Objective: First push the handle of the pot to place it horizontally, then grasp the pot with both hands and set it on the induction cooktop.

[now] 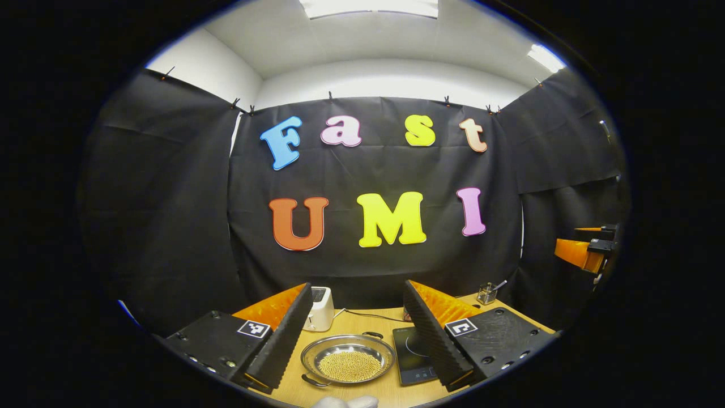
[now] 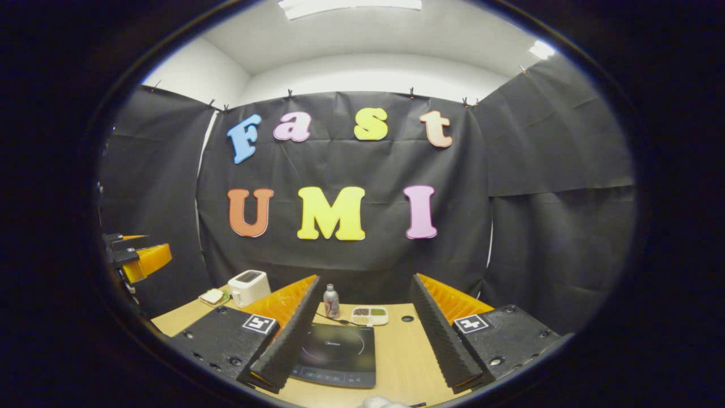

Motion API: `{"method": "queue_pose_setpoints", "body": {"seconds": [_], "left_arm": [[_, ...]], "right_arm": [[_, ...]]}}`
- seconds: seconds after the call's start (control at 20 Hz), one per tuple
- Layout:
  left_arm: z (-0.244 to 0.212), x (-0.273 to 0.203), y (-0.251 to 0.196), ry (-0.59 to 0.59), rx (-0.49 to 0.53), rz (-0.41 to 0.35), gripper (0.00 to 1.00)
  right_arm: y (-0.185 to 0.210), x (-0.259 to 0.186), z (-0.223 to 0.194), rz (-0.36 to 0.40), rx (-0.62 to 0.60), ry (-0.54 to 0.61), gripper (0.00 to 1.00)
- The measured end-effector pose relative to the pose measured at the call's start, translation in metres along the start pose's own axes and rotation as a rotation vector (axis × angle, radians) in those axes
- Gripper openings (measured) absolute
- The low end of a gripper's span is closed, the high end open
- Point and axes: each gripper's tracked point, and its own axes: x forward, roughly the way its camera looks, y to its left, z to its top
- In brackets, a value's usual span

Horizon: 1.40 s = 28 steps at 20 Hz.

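On a light wooden table (image 1: 362, 326) inside a black-draped booth, the left gripper view looks forward between the left gripper (image 1: 354, 345), its two ribbed fingers spread wide apart and holding nothing. Going left to right: a white toaster (image 1: 319, 309) stands at the back, just beside the left finger. In the gap between the fingers sits the shallow round stainless-steel pot (image 1: 347, 357), holding a bed of small yellow beads, with a dark loop handle (image 1: 315, 382) at its near-left rim and another at its far-right rim. Just beside it, to the right, lies the flat black induction cooktop (image 1: 412, 354), partly hidden by the right finger. Farther back right stands a small clear glass with a spoon (image 1: 487, 293).

In the right gripper view, the right gripper (image 2: 362, 343) is likewise spread open and holding nothing. From the left: a sandwich on a plate (image 2: 213, 297), the toaster, the cooktop between the fingers, a small bottle (image 2: 331, 301) and a white divided tray (image 2: 369, 315) behind it.
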Motion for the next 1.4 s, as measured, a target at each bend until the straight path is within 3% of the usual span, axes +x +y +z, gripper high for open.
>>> {"method": "queue_pose_setpoints", "body": {"seconds": [0.35,0.4,0.45,0.5,0.6,0.65,0.75,1.05,1.4], "left_arm": [[-0.007,0.004,-0.003,0.025,0.016,-0.035,0.96],[-0.008,0.005,-0.003,0.022,0.015,-0.036,0.86],[-0.006,0.005,-0.004,0.014,0.015,-0.032,0.86],[-0.004,0.006,-0.003,0.006,0.017,-0.036,0.65],[-0.008,0.009,-0.005,0.005,0.013,-0.049,0.45],[-0.011,0.01,-0.005,0.009,0.009,-0.058,0.13],[-0.02,0.014,-0.008,0.032,-0.009,-0.088,0.0],[-0.078,0.027,0.011,0.217,0.007,-0.119,0.0],[-0.202,0.022,0.019,0.583,-0.067,-0.151,0.0]], "right_arm": [[0.0,-0.005,-0.007,-0.003,0.017,0.003,0.97],[0.0,-0.006,-0.009,-0.002,0.013,0.01,0.97],[0.001,-0.006,-0.009,0.001,0.008,0.012,0.99],[0.001,-0.005,-0.009,0.003,0.005,0.015,0.99],[0.004,-0.006,-0.01,0.009,0.005,0.019,0.99],[0.005,-0.006,-0.01,0.01,0.002,0.019,0.97],[0.006,-0.006,-0.012,0.013,-0.004,0.022,0.97],[0.005,-0.01,-0.026,0.008,-0.004,0.048,0.97],[0.007,-0.008,-0.05,0.004,0.012,0.104,0.97]]}}
